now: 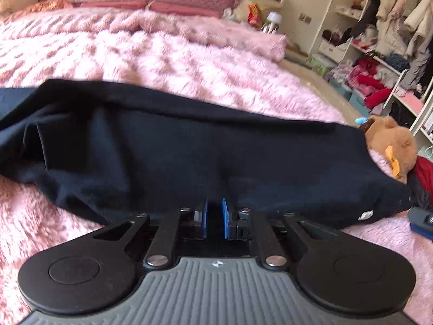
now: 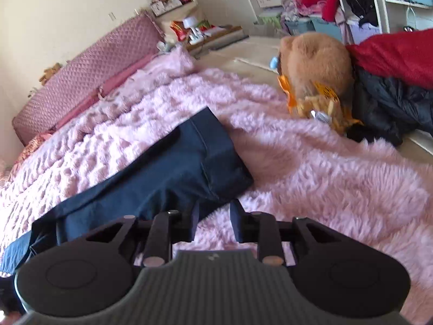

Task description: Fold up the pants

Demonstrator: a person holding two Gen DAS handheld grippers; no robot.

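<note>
Navy pants (image 2: 151, 178) lie on the pink blanket (image 2: 324, 178); left gripper (image 1: 214, 218) clenched on their near edge, right gripper (image 2: 215, 222) released beside them.

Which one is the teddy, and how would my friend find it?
Start at the big fluffy pink blanket covering the bed and follow it to its far edge, past the dark pants. The teddy sits there beside a red cloth and a black jacket. It is the only furry brown thing, with orange tags.
</note>
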